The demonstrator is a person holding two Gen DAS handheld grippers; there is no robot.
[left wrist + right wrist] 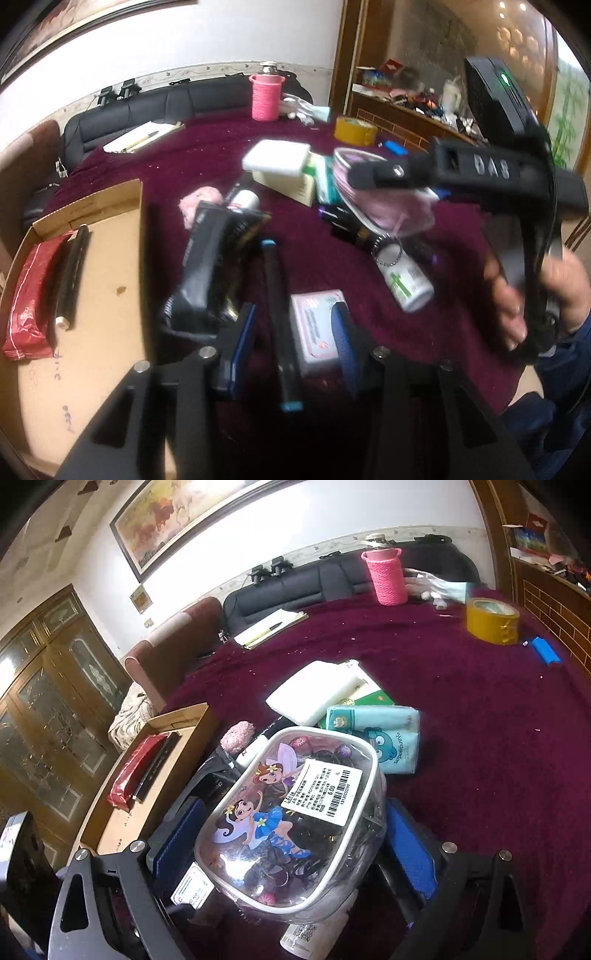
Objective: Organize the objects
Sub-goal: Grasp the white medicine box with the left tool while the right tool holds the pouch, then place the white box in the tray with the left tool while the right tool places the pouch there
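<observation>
Background only. A framed painting hangs on the white wall; a patterned border strip runs along the wall's lower edge. A small framed picture hangs lower left of the painting. A black sofa stands against the wall behind the table; two dark clamp-like items sit on its backrest, too small to identify. A reddish-brown armchair adjoins the sofa's left end, with patterned fabric at its base. A wooden glass-door cabinet occupies the left. A wooden shelf, cluttered, stands right, beside a brick-patterned panel.
</observation>
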